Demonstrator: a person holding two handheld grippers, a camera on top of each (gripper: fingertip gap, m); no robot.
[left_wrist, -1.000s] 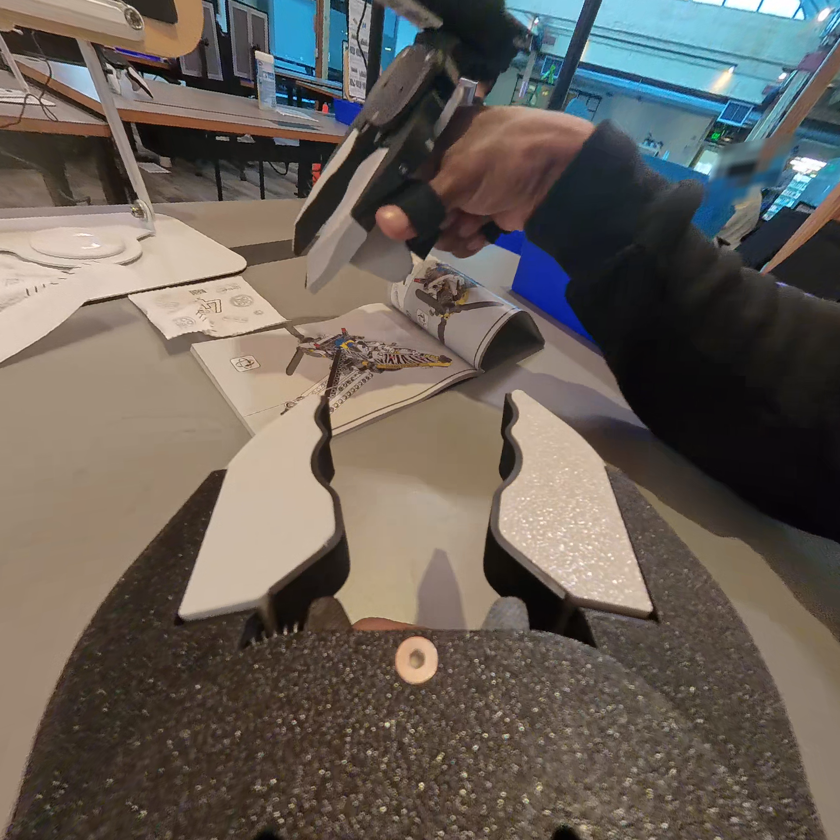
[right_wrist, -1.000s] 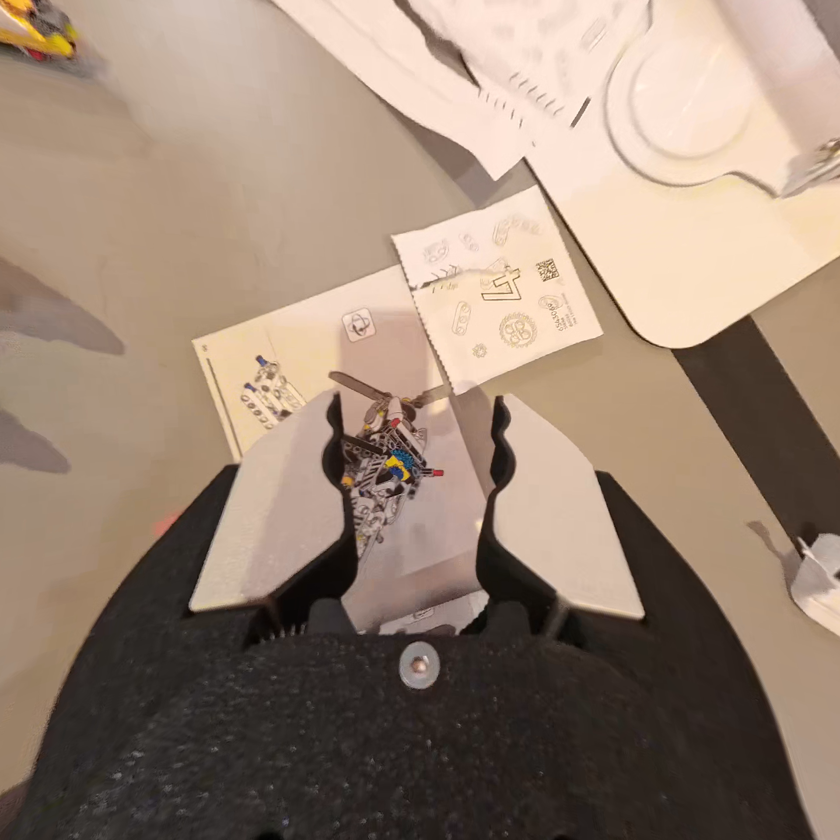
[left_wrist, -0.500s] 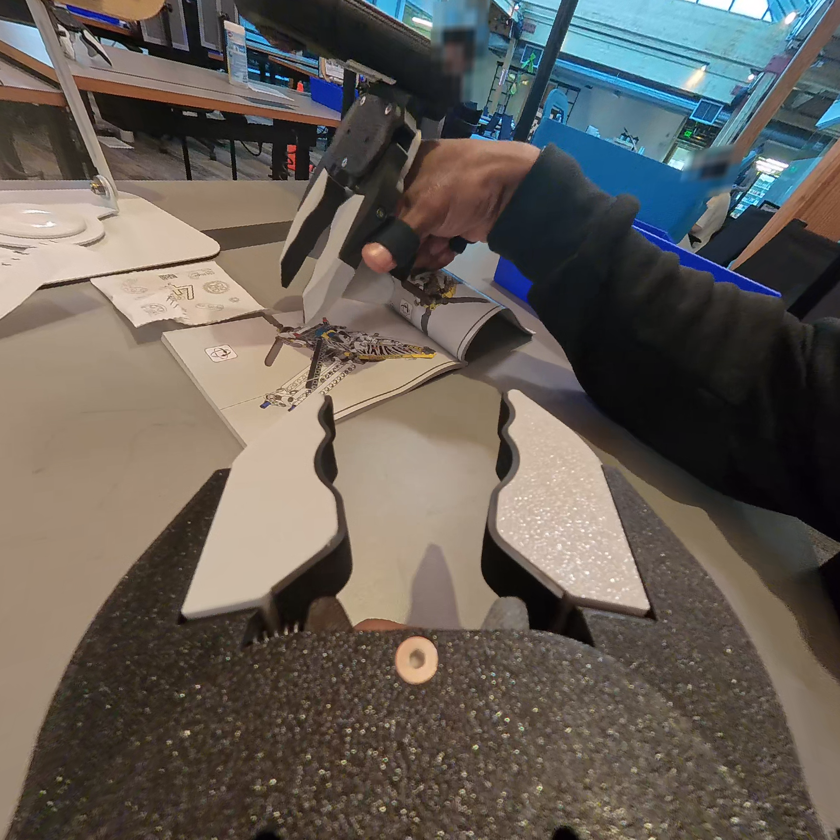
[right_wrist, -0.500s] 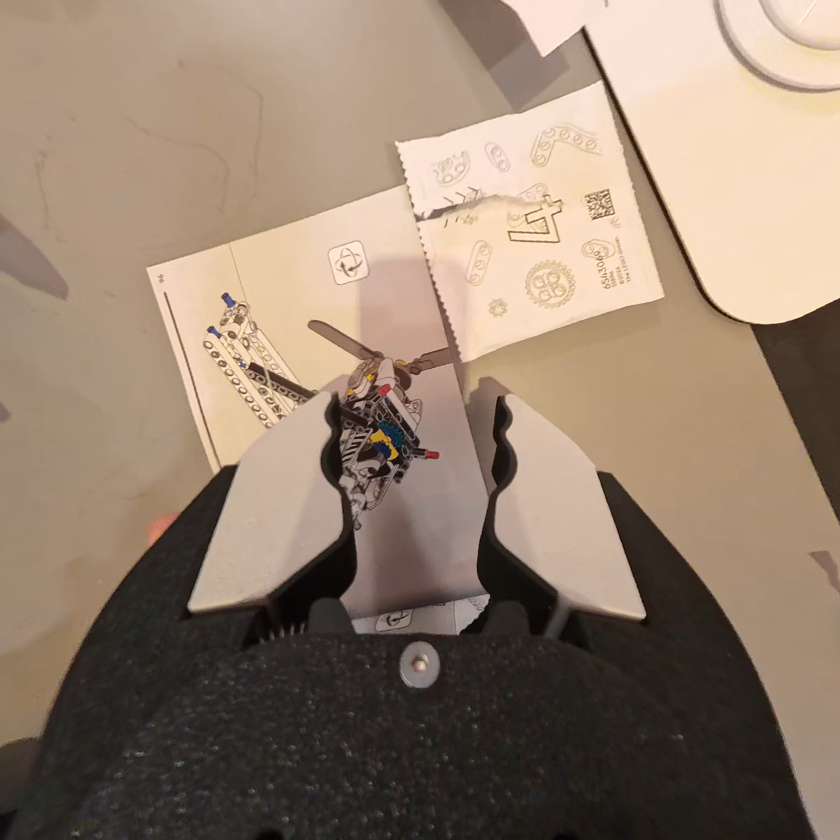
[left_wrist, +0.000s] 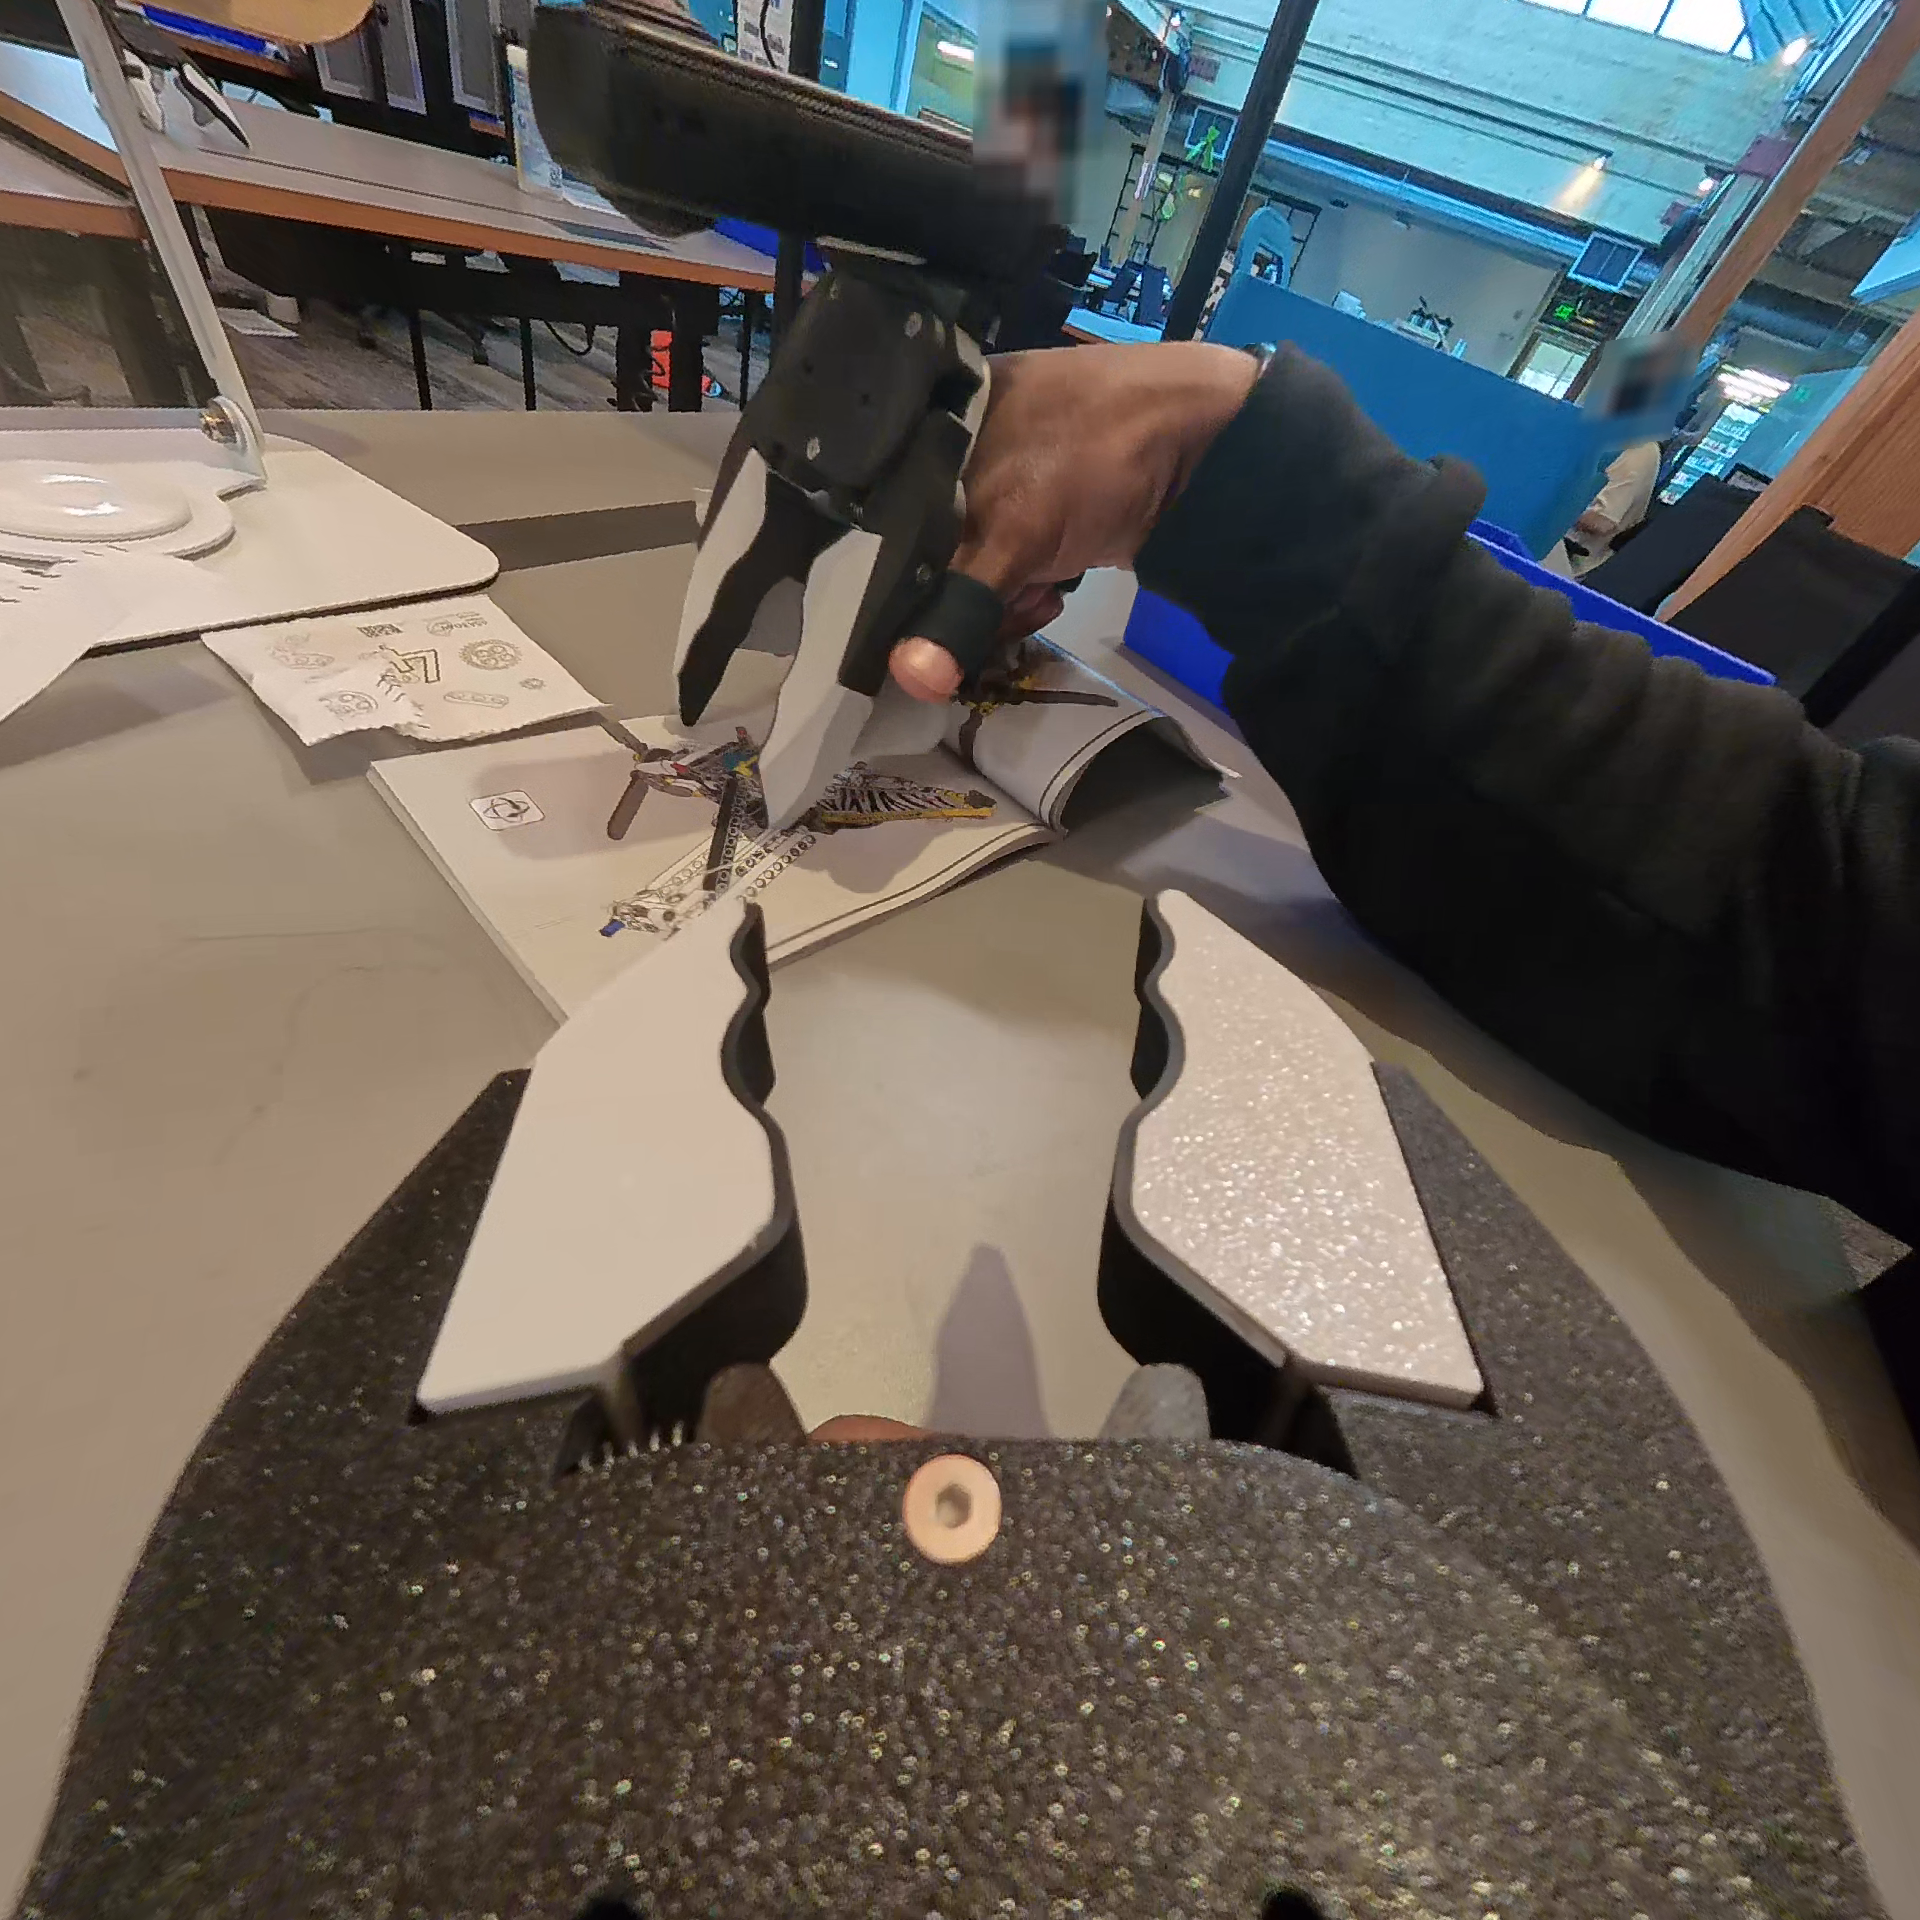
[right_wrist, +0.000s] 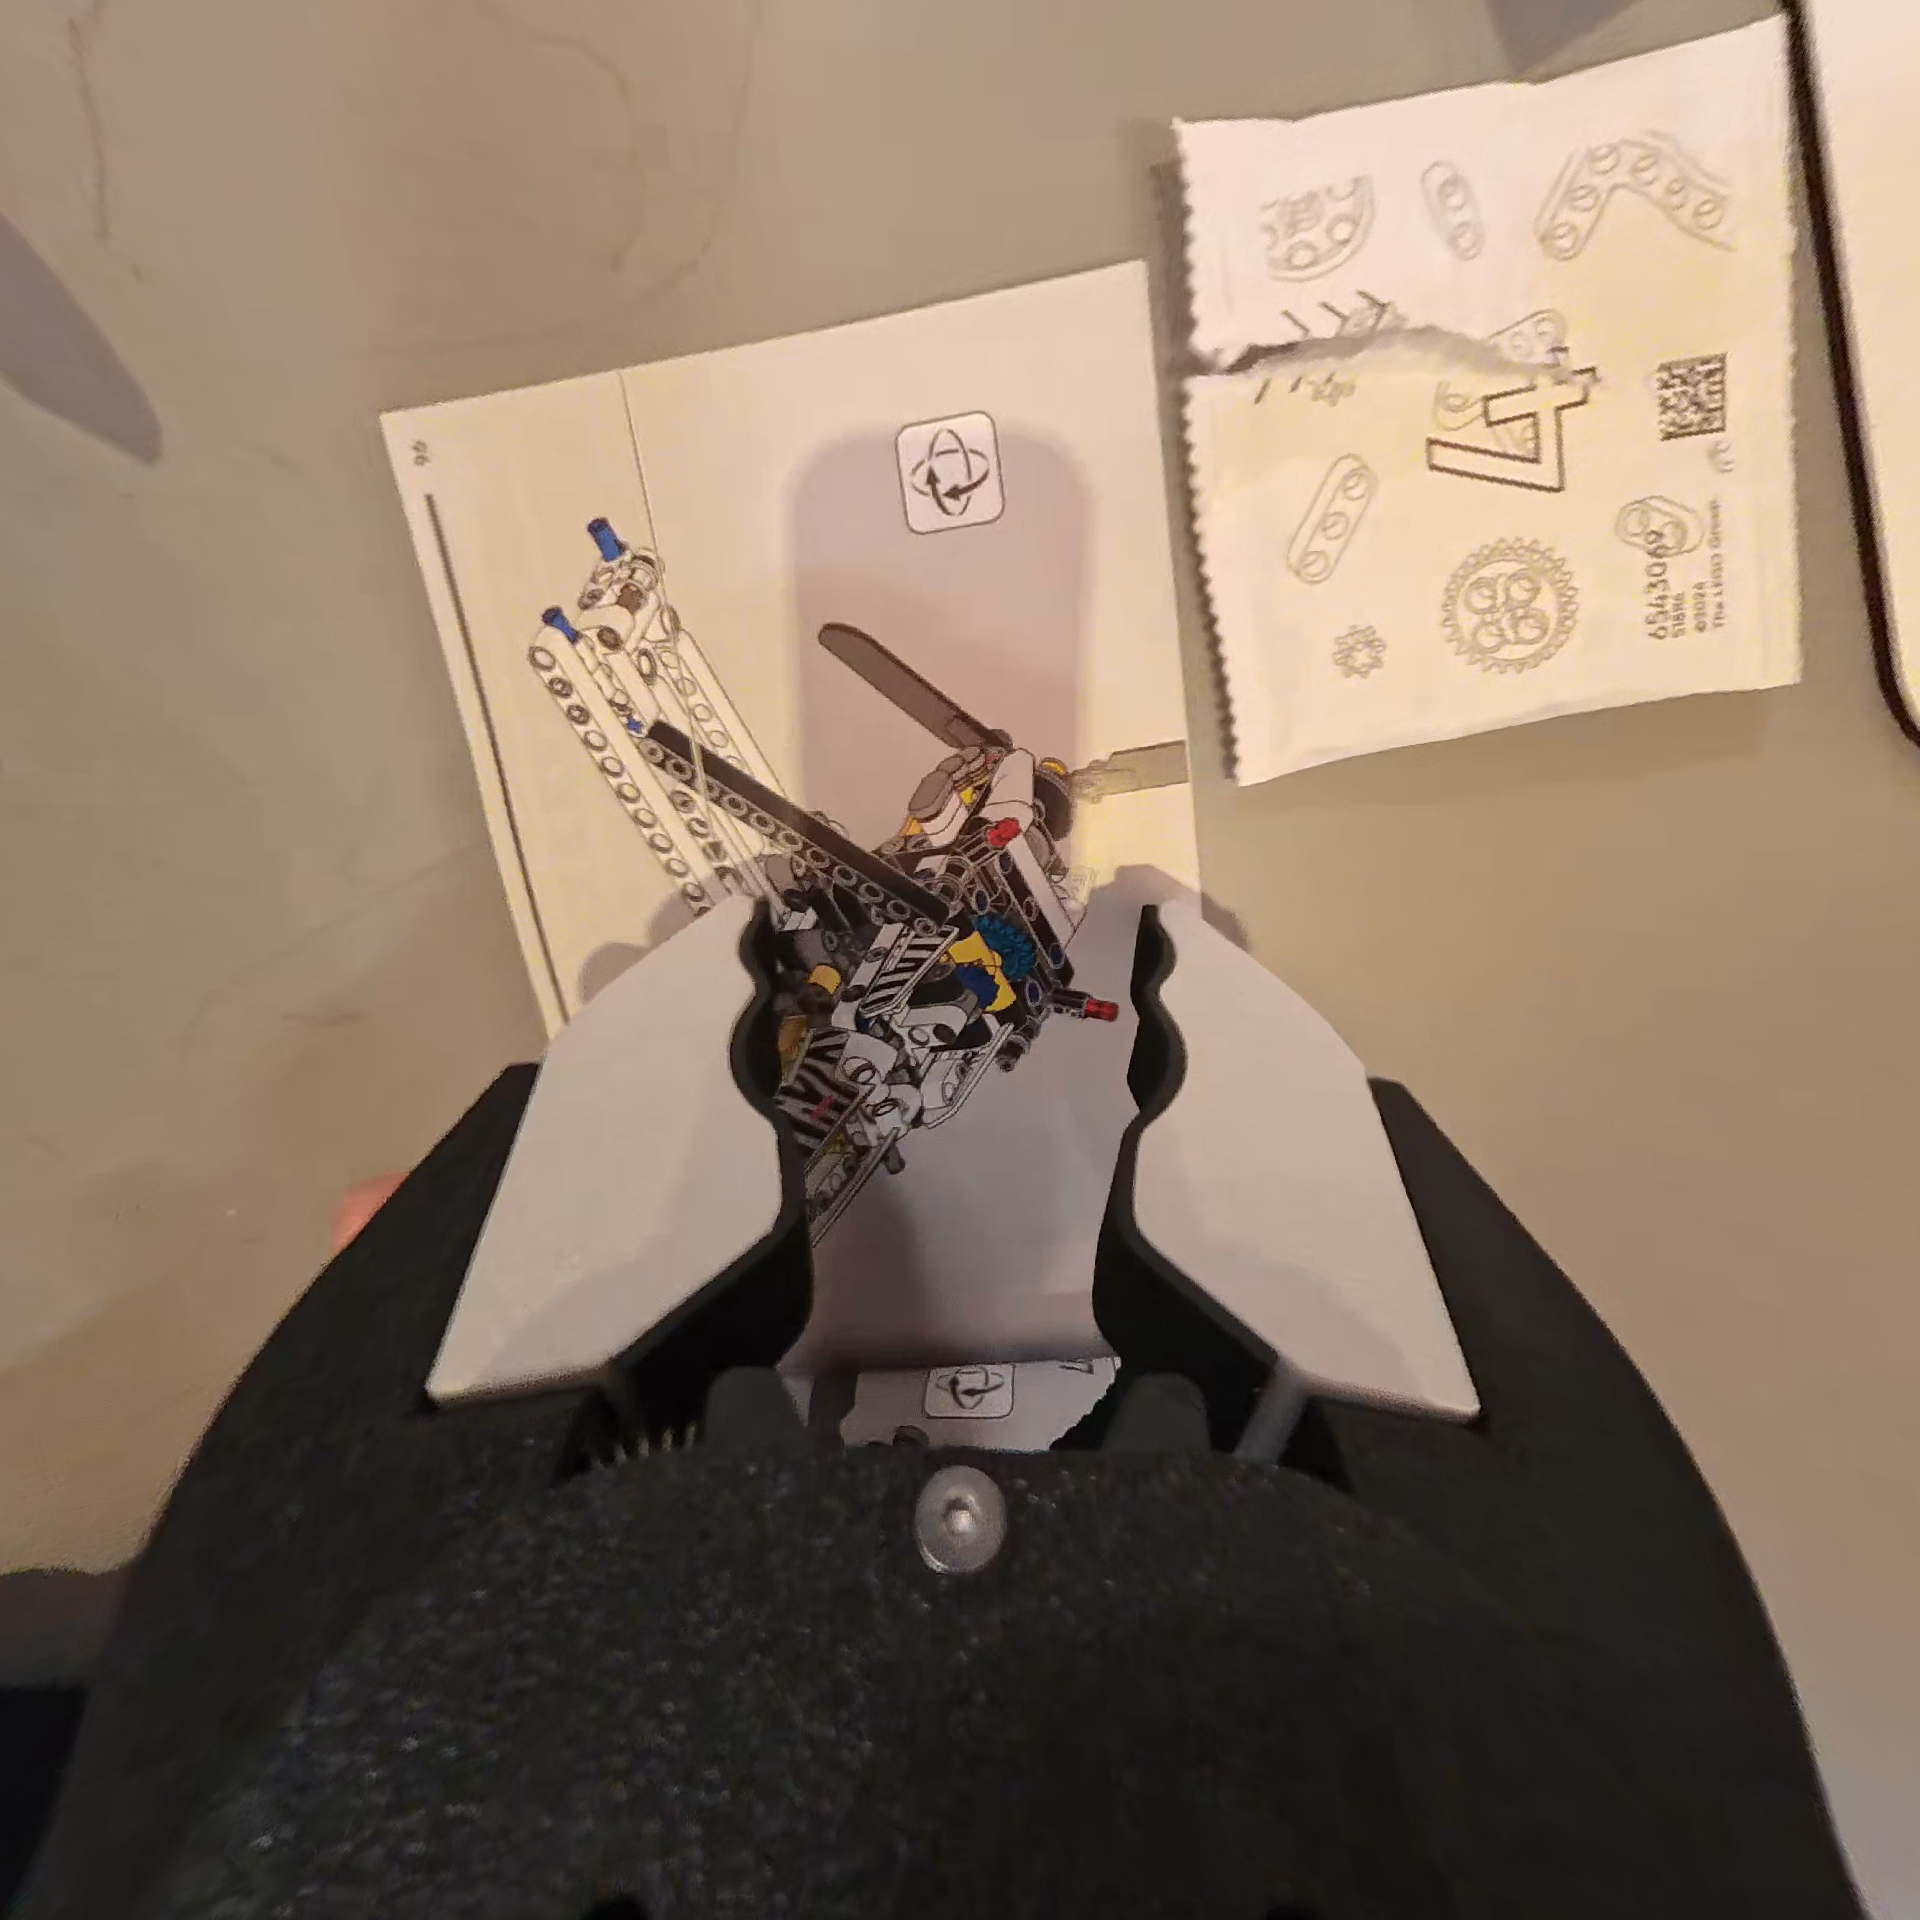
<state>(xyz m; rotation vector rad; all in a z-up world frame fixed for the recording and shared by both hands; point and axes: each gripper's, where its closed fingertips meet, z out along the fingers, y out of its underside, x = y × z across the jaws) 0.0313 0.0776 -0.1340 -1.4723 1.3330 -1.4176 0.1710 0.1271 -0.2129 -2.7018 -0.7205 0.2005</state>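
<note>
On the grey counter (left_wrist: 208, 1039), my right hand-held gripper (left_wrist: 743, 758) has dropped, spread and empty, onto the open booklet (right_wrist: 790, 582), my left hand-held gripper (left_wrist: 951, 971) spread too.

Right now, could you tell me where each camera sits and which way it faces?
Left wrist view: low over the grey table, facing across it; own open fingers, the other hand-held gripper and hand show.
Right wrist view: above, facing down between its open fingers.
Shared: open instruction booklet, torn paper bag.
</note>
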